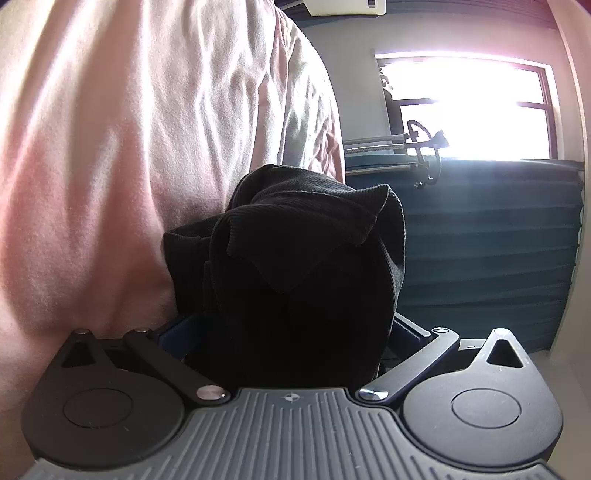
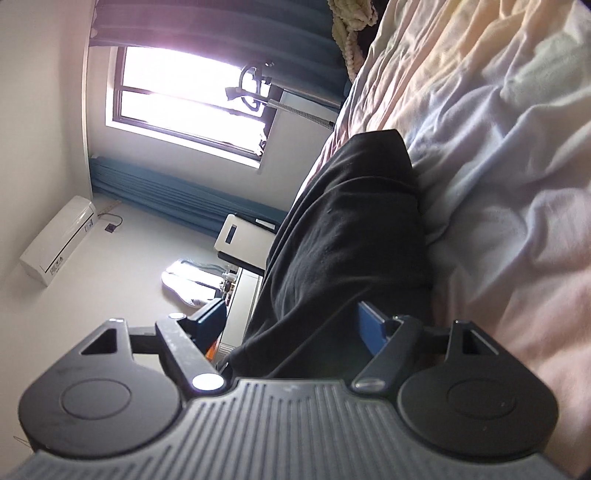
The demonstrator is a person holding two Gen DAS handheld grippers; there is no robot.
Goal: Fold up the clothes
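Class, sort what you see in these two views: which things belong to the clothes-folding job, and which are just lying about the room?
Belongs to the job:
black garment
left gripper
right gripper
pastel bedding under the garment

Just lying about:
window
blue curtain
white wall unit
cream knitted item

The left hand-held gripper [image 1: 291, 325] is black with a grey ribbed body, round pivot discs and silver screws. The right hand-held gripper [image 2: 291, 317] matches, with blue finger pads [image 2: 371, 326].

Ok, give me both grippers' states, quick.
Left gripper: jaws wide open, black garment bunched between them, no pad visibly pressing on it.
Right gripper: jaws open, the black garment lying between the fingers, not clamped.
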